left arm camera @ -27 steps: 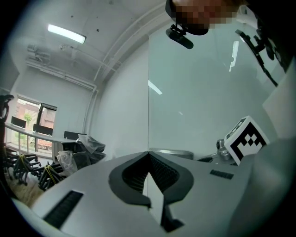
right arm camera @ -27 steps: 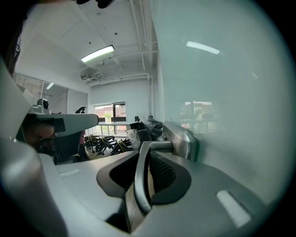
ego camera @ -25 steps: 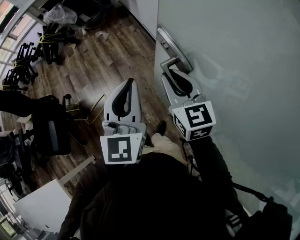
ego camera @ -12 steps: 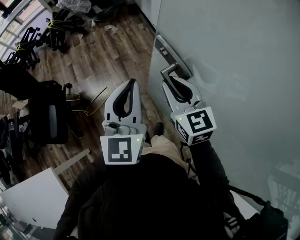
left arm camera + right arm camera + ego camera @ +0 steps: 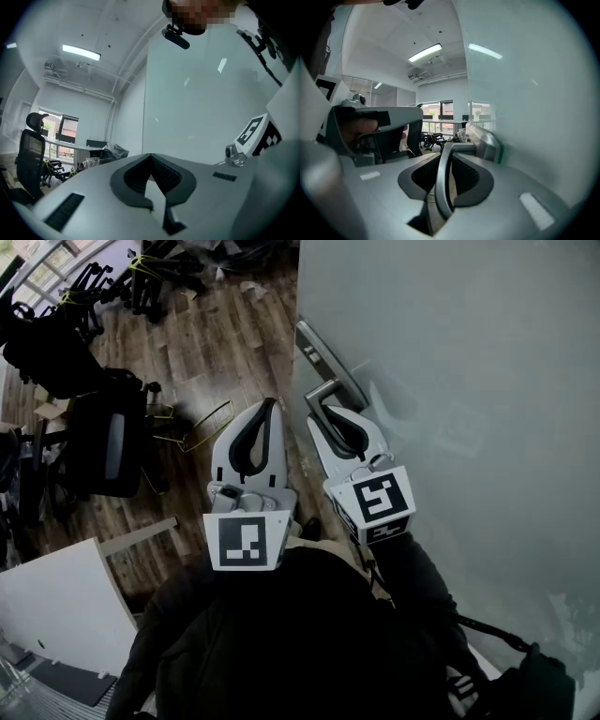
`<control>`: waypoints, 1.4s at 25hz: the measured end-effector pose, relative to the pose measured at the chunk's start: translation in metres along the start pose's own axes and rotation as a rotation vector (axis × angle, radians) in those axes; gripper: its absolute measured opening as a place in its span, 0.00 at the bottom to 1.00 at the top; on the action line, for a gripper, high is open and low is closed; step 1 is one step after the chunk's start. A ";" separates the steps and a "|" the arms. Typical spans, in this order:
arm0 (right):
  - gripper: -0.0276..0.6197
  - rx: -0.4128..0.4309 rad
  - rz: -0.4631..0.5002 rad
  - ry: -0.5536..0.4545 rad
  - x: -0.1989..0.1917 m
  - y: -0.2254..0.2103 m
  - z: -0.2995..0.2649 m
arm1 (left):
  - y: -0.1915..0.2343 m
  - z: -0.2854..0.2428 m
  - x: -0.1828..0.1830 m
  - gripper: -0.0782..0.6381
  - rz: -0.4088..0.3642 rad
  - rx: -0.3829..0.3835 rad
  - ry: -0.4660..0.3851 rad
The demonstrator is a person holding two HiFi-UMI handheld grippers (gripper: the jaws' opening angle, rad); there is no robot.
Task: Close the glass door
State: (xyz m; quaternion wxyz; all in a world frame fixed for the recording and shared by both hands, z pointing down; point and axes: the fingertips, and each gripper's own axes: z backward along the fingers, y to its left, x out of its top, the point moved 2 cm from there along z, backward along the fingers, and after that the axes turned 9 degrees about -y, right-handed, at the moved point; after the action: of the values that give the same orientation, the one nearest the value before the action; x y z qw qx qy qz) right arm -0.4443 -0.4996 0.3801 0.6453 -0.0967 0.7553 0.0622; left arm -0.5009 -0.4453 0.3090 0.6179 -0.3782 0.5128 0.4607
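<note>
**Lever gripped, door not shut yet**

Nearest the cam, a dark jacket [image 5: 281, 634] is seen, w/ both marker cubes just above it. The L gripper [image 5: 265, 418] is held out over the floor. In its own view [image 5: 150, 158] its jaws are pressed together on nothing, w/ no contact made anywhere.

Just beside it, the R gripper [image 5: 330, 420] is clamped on the lever handle [image 5: 323, 390]. In the R gripper view [image 5: 448, 161] the lever is pinched between the ribbed pads and can be followed to the backplate [image 5: 485, 140].

The handle is mounted near the free edge of the glass door [image 5: 469, 381], whose frosted pane fills the right side of the head view. Beyond that edge, wooden floor [image 5: 216, 343] and an office chair [image 5: 108, 442] are seen, w/ more chairs [image 5: 94, 282] further back.

No frame or latch side is shown, so the door is judged not yet shut. Done: grip secured. Left: door to be swung to its frame, latch engaged, lever let go.
</note>
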 end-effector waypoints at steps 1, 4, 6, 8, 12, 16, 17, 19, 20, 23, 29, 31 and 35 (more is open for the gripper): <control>0.15 0.011 0.001 0.000 0.002 0.000 0.001 | -0.004 0.004 0.004 0.10 -0.004 0.020 -0.005; 0.15 0.041 -0.003 0.010 0.006 0.001 0.008 | -0.016 0.023 0.014 0.10 0.004 0.092 -0.014; 0.15 0.059 -0.016 0.012 0.007 0.000 0.012 | -0.023 0.038 0.018 0.10 0.004 0.131 -0.001; 0.15 0.083 -0.025 0.004 0.007 0.003 0.012 | -0.023 0.052 0.020 0.10 -0.014 0.170 0.015; 0.15 0.124 -0.016 -0.001 -0.002 0.057 0.008 | 0.016 0.107 0.027 0.10 -0.014 0.246 -0.010; 0.15 0.148 0.003 -0.011 0.008 0.093 0.007 | 0.042 0.138 0.042 0.10 -0.021 0.254 -0.016; 0.15 0.154 0.002 -0.011 0.011 0.101 0.007 | 0.047 0.145 0.047 0.10 -0.014 0.259 -0.018; 0.15 0.164 -0.002 -0.011 0.011 0.118 0.011 | 0.054 0.162 0.056 0.10 -0.008 0.263 -0.028; 0.15 0.168 -0.002 -0.012 0.010 0.127 0.014 | 0.057 0.172 0.060 0.10 -0.015 0.260 -0.031; 0.15 0.178 0.016 -0.021 0.013 0.165 0.024 | 0.066 0.210 0.068 0.10 -0.034 0.248 -0.023; 0.15 0.237 0.040 -0.020 0.021 0.239 0.046 | 0.068 0.276 0.092 0.10 -0.029 0.282 -0.034; 0.15 0.260 0.046 -0.018 0.021 0.256 0.055 | 0.062 0.296 0.101 0.10 -0.046 0.306 -0.038; 0.15 0.308 0.052 -0.019 0.019 0.293 0.075 | 0.049 0.350 0.108 0.10 -0.058 0.395 -0.032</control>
State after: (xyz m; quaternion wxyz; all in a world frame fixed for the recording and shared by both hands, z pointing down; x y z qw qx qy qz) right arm -0.4417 -0.1991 0.3405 0.6578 0.0235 0.7519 -0.0366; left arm -0.4427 -0.0829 0.2694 0.7012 -0.2570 0.5721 0.3391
